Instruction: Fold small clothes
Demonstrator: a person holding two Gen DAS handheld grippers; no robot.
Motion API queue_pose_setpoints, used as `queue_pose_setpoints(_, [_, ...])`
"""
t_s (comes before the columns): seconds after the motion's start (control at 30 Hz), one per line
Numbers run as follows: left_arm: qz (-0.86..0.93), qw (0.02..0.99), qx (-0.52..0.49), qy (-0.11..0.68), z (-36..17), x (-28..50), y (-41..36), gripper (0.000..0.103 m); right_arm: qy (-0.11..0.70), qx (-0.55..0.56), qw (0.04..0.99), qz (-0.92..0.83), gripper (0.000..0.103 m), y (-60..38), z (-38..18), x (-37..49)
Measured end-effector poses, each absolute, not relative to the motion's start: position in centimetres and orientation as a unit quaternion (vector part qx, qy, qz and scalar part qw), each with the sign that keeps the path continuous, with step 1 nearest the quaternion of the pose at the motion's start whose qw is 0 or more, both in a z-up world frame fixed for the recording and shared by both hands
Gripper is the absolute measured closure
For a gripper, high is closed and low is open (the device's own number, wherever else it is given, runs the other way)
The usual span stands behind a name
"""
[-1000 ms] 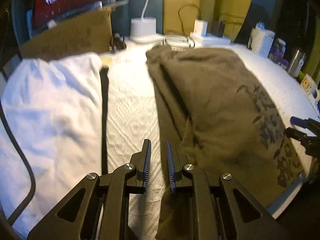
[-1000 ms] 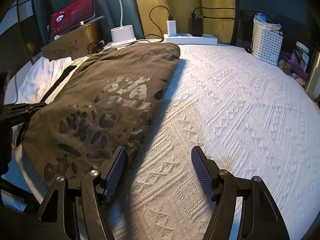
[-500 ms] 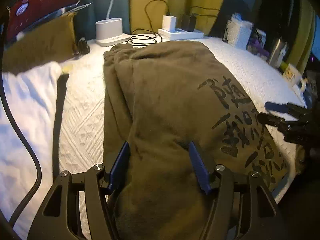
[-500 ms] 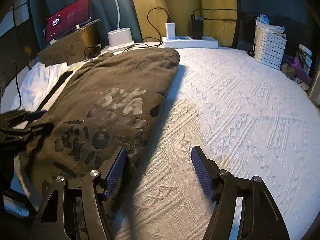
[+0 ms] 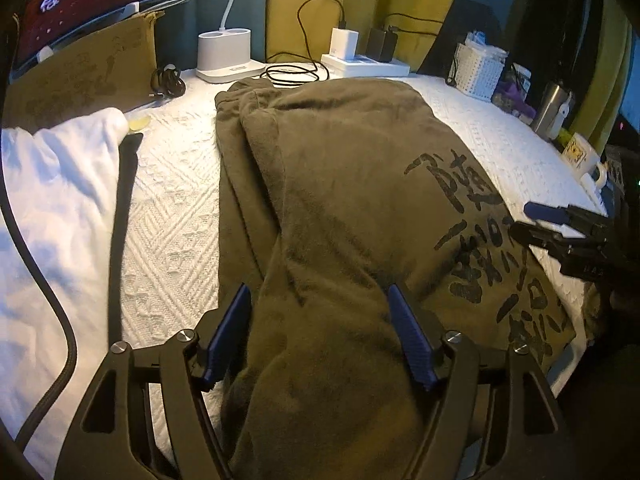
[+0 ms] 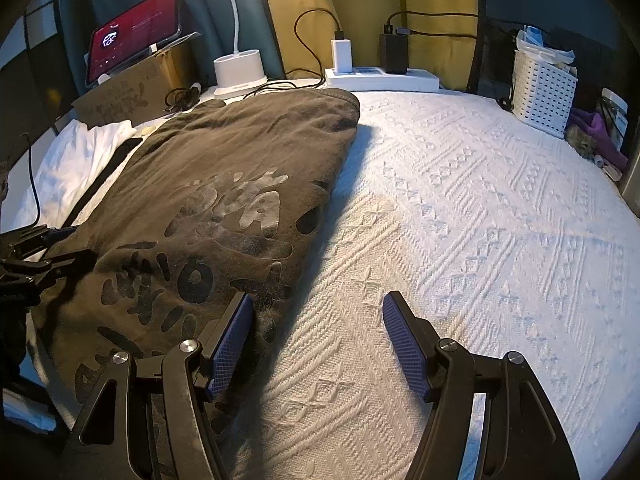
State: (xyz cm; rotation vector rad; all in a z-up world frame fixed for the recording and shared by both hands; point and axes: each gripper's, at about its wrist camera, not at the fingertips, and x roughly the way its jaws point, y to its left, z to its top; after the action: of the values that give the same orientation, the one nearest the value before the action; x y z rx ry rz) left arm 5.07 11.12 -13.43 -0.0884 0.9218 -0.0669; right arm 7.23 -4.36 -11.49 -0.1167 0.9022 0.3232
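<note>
Home bedroom, bedspread (image 6: 460,220), lamp (image 6: 239,70), chargers (image 6: 341,56)

One olive garment (image 5: 344,200) with black print, folded lengthwise. One white garment (image 5: 52,200) beside it. One black strap (image 5: 120,216). One white textured bedspread (image 6: 480,240). Two grippers: left gripper (image 5: 320,328), right gripper (image 6: 316,340). One lamp base (image 6: 239,70). One power strip (image 6: 384,78) with two chargers: one white charger (image 6: 341,56), one black charger (image 6: 394,54). One tablet (image 6: 134,46). One cardboard box (image 5: 80,80). One white basket (image 6: 544,92). One mug (image 5: 580,152). One metal cup (image 5: 550,110).

Black gripper (image 5: 320,332), blue ribbed jaws, silver screws
</note>
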Motion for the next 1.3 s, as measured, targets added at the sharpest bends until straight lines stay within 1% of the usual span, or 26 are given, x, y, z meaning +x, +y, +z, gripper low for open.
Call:
queue_pose_setpoints(0.27, [-0.035, 0.892, -0.038, 0.450, -13.5, 5.2, 11.2, 0.031, 0.434, -0.049, 0.885, 0.159, 0.034, -4.6, -11.5, 7.3])
queue_pose_setpoints(0.37, [-0.037, 0.885, -0.048, 0.462, -13.2, 5.4, 11.4, 0.033, 0.435, -0.050, 0.884, 0.161, 0.033, -4.5, -11.6, 7.5])
queue_pose_setpoints(0.47, [-0.040, 0.882, -0.057, 0.465, -12.4, 5.6, 11.7, 0.034, 0.437, -0.051, 0.883, 0.162, 0.032, -4.5, -11.6, 7.8])
queue_pose_setpoints(0.6, [-0.038, 0.891, -0.058, 0.448, -10.8, 6.0, 12.2, 0.034, 0.441, -0.059, 0.881, 0.159, 0.031, -4.4, -11.5, 8.2])
queue_pose_setpoints(1.03, [-0.023, 0.903, -0.061, 0.424, -10.1, 12.2, 13.9, 0.033, 0.464, -0.064, 0.875, 0.123, 0.030, -5.3, -11.2, 10.8])
queue_pose_setpoints(1.3, [-0.026, 0.902, -0.057, 0.427, -10.5, 15.8, 14.0, 0.033, 0.470, -0.068, 0.874, 0.102, 0.030, -6.3, -11.1, 13.0])
